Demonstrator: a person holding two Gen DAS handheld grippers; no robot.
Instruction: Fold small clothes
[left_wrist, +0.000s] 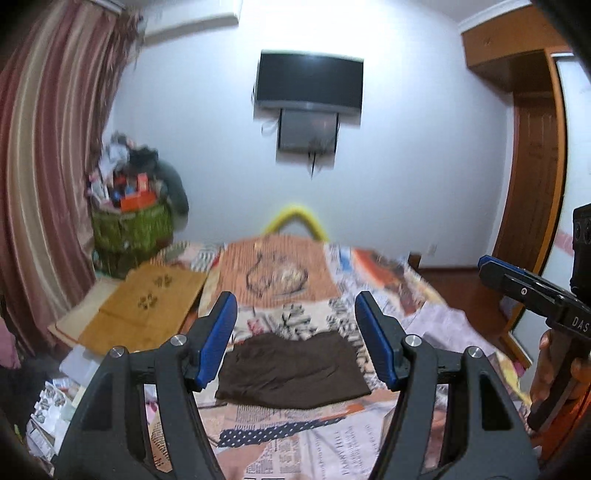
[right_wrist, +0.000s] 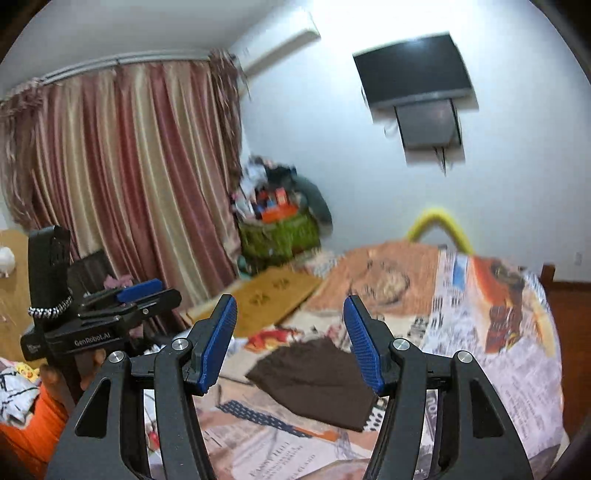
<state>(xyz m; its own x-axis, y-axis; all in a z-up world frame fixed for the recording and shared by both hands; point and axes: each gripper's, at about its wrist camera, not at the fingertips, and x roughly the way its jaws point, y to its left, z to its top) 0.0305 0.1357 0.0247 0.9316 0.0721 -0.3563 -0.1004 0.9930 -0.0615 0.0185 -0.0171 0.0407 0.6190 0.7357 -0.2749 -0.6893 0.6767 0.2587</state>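
A dark brown small garment (left_wrist: 291, 371) lies flat in a folded rectangle on the patterned bedspread (left_wrist: 369, 288). It also shows in the right wrist view (right_wrist: 317, 380). My left gripper (left_wrist: 295, 306) is open and empty, held above and in front of the garment. My right gripper (right_wrist: 290, 310) is open and empty, also above the garment. The right gripper shows at the right edge of the left wrist view (left_wrist: 491, 267). The left gripper shows at the left of the right wrist view (right_wrist: 147, 286).
A yellow-brown mat (left_wrist: 144, 302) lies left of the bed. A green basket (left_wrist: 129, 229) full of clutter stands by the striped curtain (left_wrist: 44, 166). A TV (left_wrist: 310, 83) hangs on the far wall. A wooden wardrobe (left_wrist: 532, 184) stands at the right.
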